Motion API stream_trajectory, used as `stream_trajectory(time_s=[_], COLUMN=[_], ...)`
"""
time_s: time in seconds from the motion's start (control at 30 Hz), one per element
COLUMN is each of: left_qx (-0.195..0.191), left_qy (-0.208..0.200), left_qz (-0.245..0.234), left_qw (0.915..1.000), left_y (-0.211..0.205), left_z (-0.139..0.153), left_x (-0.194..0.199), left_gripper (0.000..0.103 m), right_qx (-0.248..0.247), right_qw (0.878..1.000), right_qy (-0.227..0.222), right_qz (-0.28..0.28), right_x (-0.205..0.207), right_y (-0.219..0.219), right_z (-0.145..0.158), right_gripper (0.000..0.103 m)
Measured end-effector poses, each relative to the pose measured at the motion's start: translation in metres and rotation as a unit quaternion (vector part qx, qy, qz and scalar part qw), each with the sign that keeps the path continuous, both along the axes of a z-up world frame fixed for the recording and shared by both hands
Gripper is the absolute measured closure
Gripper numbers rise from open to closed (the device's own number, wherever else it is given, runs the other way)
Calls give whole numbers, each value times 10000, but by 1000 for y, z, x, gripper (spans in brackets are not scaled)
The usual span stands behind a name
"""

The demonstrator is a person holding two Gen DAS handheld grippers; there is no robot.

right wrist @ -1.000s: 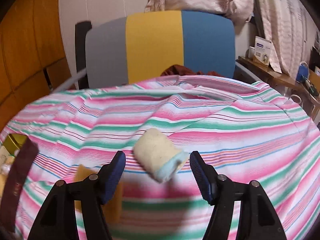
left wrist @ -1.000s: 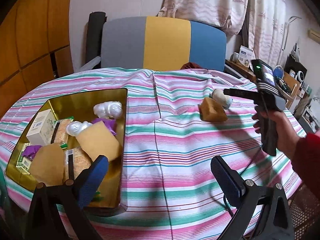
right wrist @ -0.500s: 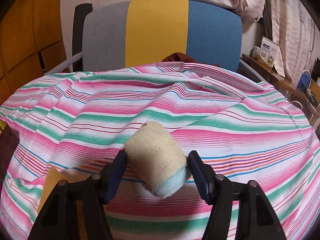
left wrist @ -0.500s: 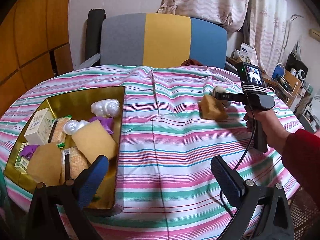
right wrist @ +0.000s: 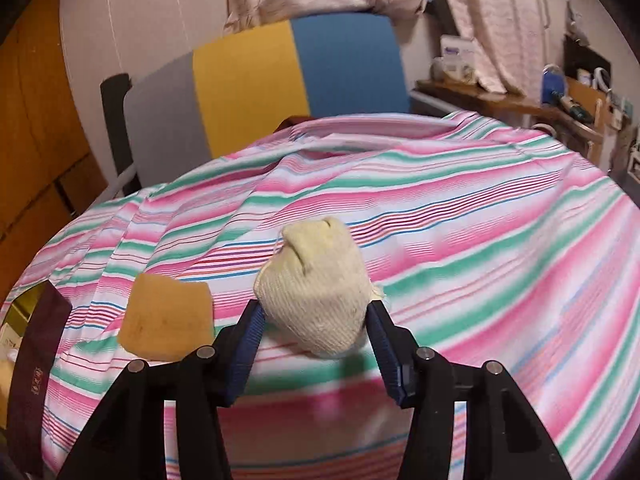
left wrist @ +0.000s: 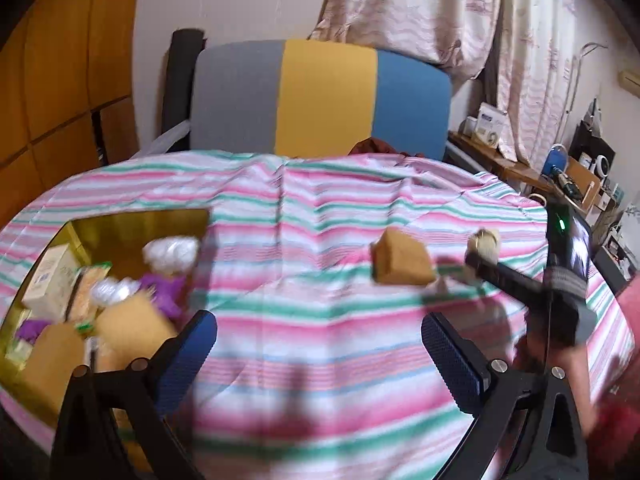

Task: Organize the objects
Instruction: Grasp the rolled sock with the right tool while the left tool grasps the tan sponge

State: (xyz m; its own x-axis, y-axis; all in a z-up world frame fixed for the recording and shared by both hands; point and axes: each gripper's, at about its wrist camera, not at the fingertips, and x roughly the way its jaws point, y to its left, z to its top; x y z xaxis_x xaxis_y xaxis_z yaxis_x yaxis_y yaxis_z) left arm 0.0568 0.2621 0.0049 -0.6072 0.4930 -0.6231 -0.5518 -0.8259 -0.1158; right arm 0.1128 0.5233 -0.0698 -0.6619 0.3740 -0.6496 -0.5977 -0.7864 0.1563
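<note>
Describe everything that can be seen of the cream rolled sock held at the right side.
The rolled sock is cream, ribbed knit fabric, bundled into a soft rounded lump with a fold on its top end. The right hand-held gripper clamps it between the blue pads, which press both its sides. It tilts up and away from the camera, over the striped tablecloth, just right of the tan sponge block. Whether it touches the cloth is unclear.

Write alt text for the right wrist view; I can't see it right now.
The right gripper is closed on a cream rolled sock above a striped tablecloth. An orange sponge lies just left of it, with a gray, yellow and blue chair behind the table.
</note>
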Motion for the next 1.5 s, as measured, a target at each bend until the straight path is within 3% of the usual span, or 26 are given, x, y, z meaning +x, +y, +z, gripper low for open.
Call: stream_trajectory(time_s=[0.1,0.2,0.4,0.53,0.6,0.73,0.83,1.03,1.13,1.17,1.2,1.3,1.5], left_qx=[24,-89,-439,-704,-754,-864,-682,-550,-409,-387,-408,-360,-517], left_qy=[178,-8,-34,16,-53,-286,-455,-405,-501,-513,-508,-609,-364], left_qz=[-163,-168,-273,-515,-523,-563,-637,-874,-965,-947,-840,-637,-626], left_qw=[9997,9998,9987,9962,9958,9943,9946,9938,9932,9934,9943,9955,9960], left_y=[28,56,107,136,143,151,150,144,136,133,130,123,125], left_z=[-8,-22,-40,-51,-58,-75,-78,-77,-77,-76,-76,-77,-72], left_x=[-11,-31,-52,-60,-68,-79,-84,-80,-80,-81,-81,-86,-77], left_gripper=[0,0,0,0,0,0,3,18,16,11,1,0,0], right_qx=[275,339,482,477,345,131,183,214,-17,-75,-159,-248,71], right_qw=[9994,9987,9984,9984,9977,9959,9962,9991,9996,9996,9997,9993,9969], right_qy=[181,308,232,162,345,580,534,186,150,158,152,226,670], right_qz=[-133,-239,-161,-261,-464,-687,-670,-329,-237,-201,-105,166,-414], right_x=[8,13,7,7,16,28,26,7,5,5,3,1,28], right_y=[-6,-6,-10,-9,-3,5,3,-2,3,4,4,1,-2], right_z=[2,2,1,-2,-3,-5,-4,-9,-15,-16,-17,-18,-7], right_gripper=[53,67,67,53,48,43,43,31,29,29,30,48,51])
